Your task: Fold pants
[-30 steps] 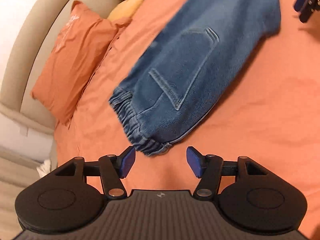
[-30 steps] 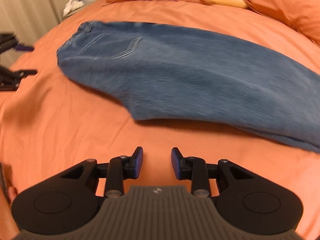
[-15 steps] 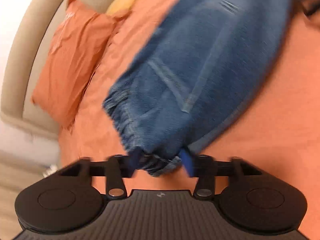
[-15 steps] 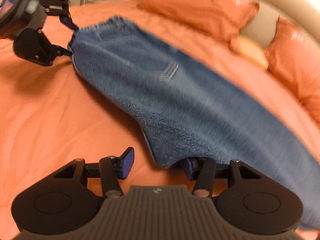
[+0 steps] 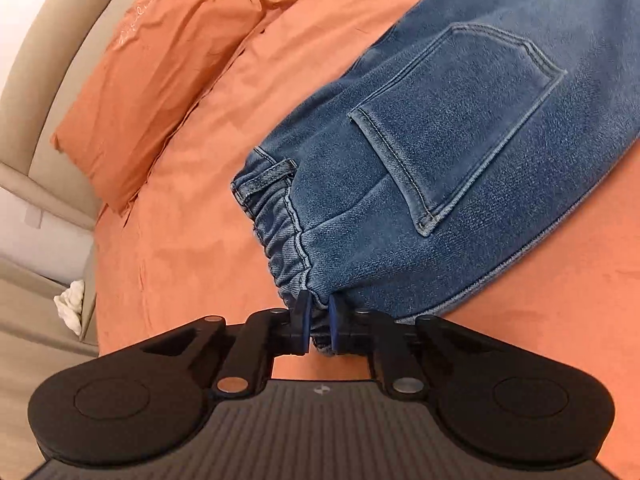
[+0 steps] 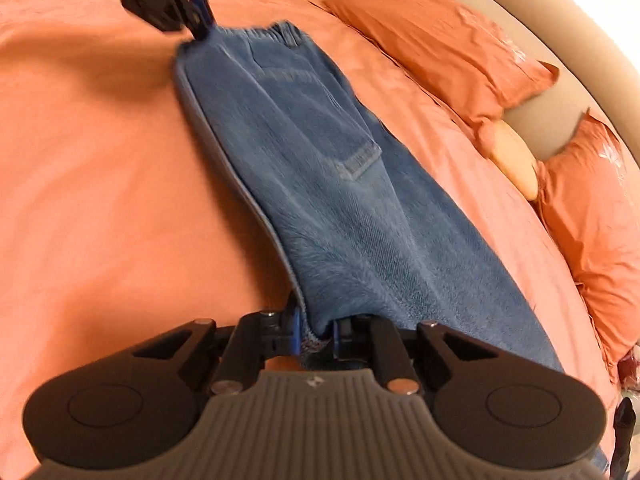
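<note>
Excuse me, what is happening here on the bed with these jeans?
A person is folding a pair of blue jeans on an orange bed, with a hand-held tool in each hand. The left tool has just closed on the elastic waistband corner. The right tool has just closed on the edge of the jeans further along, with cloth between its fingers. The jeans stretch between the two grips. Orange pillows lie beside them.

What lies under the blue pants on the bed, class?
The pants lie on an orange bedsheet, which shows all around them. The sheet directly beneath is covered by the denim, so anything else there cannot be seen.
</note>
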Available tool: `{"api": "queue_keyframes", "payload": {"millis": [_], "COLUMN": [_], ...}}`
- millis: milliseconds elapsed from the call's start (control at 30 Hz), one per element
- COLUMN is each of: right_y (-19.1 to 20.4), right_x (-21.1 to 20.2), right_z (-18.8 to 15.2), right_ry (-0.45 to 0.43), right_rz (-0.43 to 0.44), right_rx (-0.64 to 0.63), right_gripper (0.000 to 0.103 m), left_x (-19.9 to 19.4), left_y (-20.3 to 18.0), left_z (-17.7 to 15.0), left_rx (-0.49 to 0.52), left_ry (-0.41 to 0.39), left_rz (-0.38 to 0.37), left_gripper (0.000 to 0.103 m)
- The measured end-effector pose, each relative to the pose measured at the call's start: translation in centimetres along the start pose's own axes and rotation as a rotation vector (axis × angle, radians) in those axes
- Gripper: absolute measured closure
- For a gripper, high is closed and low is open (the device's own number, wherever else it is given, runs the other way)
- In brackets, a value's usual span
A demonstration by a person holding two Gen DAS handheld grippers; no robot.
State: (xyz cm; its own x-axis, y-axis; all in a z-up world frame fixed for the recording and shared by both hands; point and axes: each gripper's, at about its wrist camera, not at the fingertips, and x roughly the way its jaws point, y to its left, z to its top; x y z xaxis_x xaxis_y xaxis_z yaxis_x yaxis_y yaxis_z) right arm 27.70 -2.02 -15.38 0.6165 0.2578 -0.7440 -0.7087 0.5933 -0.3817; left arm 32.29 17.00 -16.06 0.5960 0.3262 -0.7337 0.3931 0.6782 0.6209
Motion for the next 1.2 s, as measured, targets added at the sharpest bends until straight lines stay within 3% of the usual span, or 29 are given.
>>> {"api": "queue_keyframes", "payload": {"millis": [167,267,333,467,500,567,800,1000,1133,1200], "right_y": [0.5,0.1,-0.6,-2.5,-2.9,-3.8,-9.2,-16.2,-21.1,-23.4], "right_x": [1.0,3.5,3.7,2.5,2.1,0.9,-5.3,-10.2,-12.5,-13.1], "right_z": [-1.0,-2.1,-2.6,-3.1,-3.3,-4.9,-10.4,-16.2,-20.8,-22.9], "right_ry": [0.102,0.181,0.18,0.206,0.224,0.253,0.24,0.251,0.274,0.274], "right_rz": [0.091,0.153,0.165,0.222,0.242,0.284,0.155,0.004,-0.086,-0.115], "right_rx": [0.056,0.218,0.292,0.401,0.422,0.491,0.579,0.702,0.827,0.909], "right_gripper": [0.094,0.094,0.094,0.094,0.103,0.103,0.099,0.085,0.083,0.075], "left_x": [0.3,-0.1,-0.4,-2.6,-3.4,-5.0,-10.7,-13.6,-13.0,-12.0], "left_y": [-0.4,-0.7,-0.5,-0.2,-0.2,-0.6,-5.5,-12.3,-13.9,-13.5], "left_z": [0.1,0.2,0.4,-0.5,-0.6,-0.8,0.4,3.6,6.9,8.9], "left_rx": [0.004,0.017,0.02,0.012,0.011,0.011,0.1,0.206,0.082,0.0], "left_ry": [0.035,0.06,0.084,0.068,0.056,0.031,-0.128,-0.245,-0.234,-0.207], "left_rz": [-0.009,-0.006,0.007,-0.004,-0.006,-0.016,-0.106,-0.206,-0.293,-0.318], "left_gripper": [0.094,0.094,0.094,0.088,0.088,0.088,0.083,0.074,0.074,0.074]}}
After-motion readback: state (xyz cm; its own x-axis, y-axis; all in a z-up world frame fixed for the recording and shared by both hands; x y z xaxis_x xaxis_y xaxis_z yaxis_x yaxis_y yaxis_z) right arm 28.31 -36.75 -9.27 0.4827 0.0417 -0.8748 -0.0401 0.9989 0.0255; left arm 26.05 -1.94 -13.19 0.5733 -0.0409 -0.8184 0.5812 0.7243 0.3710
